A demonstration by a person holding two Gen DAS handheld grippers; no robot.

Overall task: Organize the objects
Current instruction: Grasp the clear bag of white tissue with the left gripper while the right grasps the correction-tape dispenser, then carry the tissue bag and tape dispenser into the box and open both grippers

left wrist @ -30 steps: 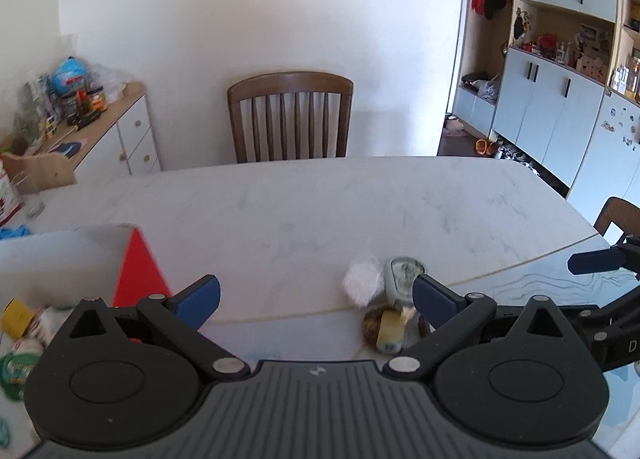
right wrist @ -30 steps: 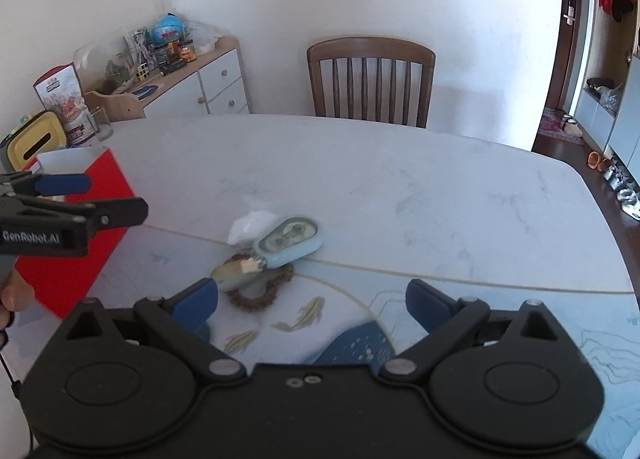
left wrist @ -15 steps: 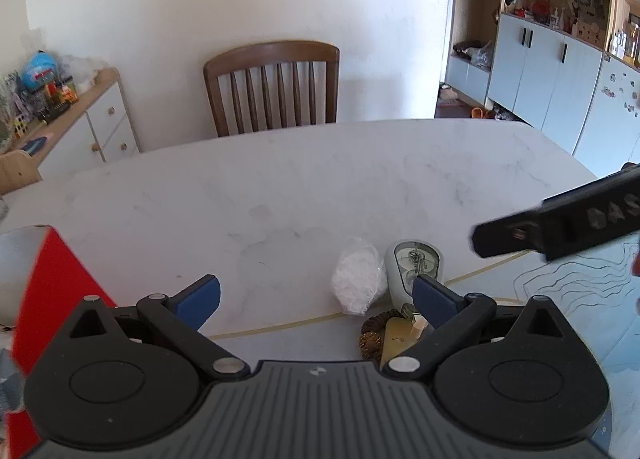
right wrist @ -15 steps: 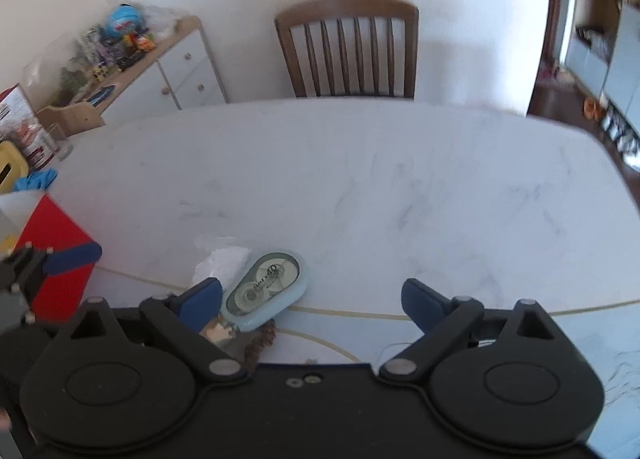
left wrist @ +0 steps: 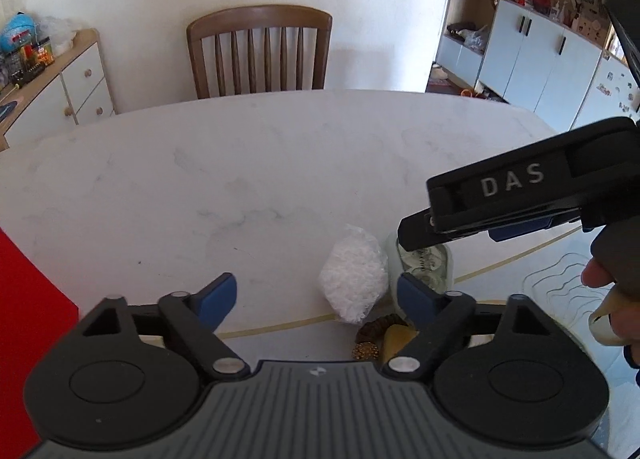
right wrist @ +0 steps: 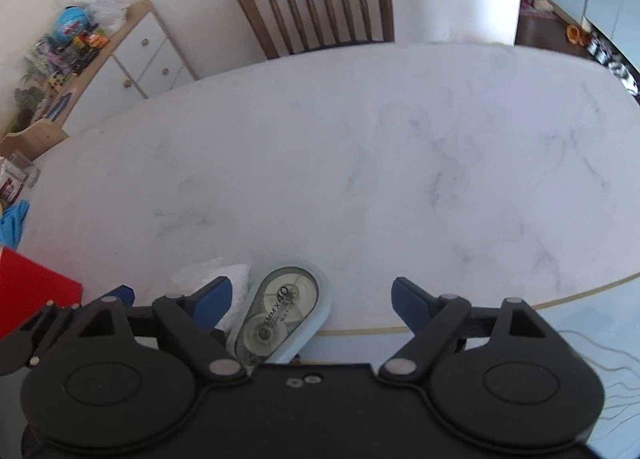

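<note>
Correction tape (right wrist: 280, 317): lies flat between the right gripper (right wrist: 310, 299) fingers, nearer the left one.
Right gripper: wide, closing, holding nothing.
Left gripper (left wrist: 316, 293): closing, empty; white bag (left wrist: 354, 283) just inside its right finger.
Tip: center the tape before squeezing.

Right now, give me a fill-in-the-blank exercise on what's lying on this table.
1. The correction tape dispenser lies on the ____ table.
2. The box at the table's left edge is ____.
3. Behind the table stands a wooden ____.
4. Neither gripper's jaws hold ____.

Missing words: marble; red; chair; anything
</note>
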